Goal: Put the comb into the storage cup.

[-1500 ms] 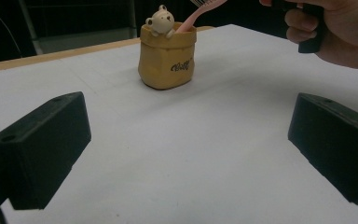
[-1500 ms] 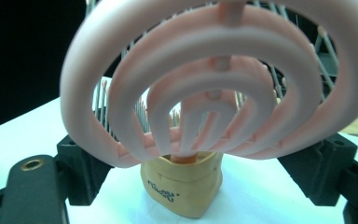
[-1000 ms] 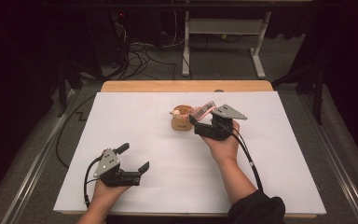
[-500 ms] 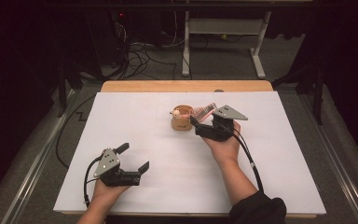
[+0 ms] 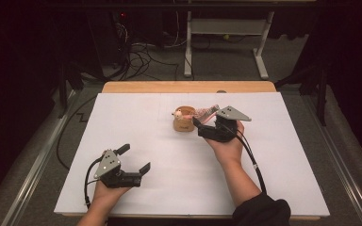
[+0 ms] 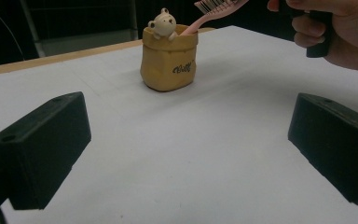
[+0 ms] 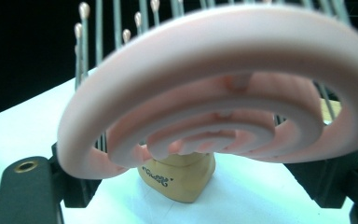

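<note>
Pink hairbrush (image 5: 207,112) in holder (image 5: 184,123) on white table (image 5: 169,188)

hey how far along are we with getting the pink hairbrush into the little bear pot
Mostly done: the hairbrush handle already sits in the bear pot. In hand: the right gripper has its fingers around the brush head. Left: probably letting go and backing off. The left gripper rests open, apart from it.

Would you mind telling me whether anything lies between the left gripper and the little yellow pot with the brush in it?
Nothing visible does: only bare white table separates the left gripper from the pot. The right gripper grips the pink brush beside it.
</note>
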A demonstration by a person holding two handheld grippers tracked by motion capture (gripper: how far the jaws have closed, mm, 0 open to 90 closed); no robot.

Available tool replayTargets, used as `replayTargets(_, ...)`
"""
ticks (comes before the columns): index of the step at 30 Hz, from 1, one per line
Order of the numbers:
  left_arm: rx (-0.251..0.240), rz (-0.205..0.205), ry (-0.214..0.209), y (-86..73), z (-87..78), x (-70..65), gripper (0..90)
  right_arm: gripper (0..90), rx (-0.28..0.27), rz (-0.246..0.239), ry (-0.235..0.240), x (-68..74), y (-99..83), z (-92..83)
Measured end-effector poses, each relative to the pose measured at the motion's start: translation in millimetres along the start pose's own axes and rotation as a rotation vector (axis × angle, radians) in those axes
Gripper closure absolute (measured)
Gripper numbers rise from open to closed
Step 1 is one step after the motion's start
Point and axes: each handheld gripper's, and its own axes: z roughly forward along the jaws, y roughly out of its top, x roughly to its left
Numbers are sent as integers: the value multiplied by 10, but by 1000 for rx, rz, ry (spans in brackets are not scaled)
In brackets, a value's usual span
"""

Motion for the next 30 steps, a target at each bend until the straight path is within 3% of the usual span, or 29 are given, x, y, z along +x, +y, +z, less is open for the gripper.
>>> replayTargets(9,2,2,2,-1,1,1,0,155,-5,-3,0,-19,15,-11)
replayTargets(20,-4,-1,2,4,1,-2,0,2,-5,1,-26,-33,20,-8)
replayTargets(30,0,1,1,3,3,-4,0,2,-2,-11,-22,-19,26,-31)
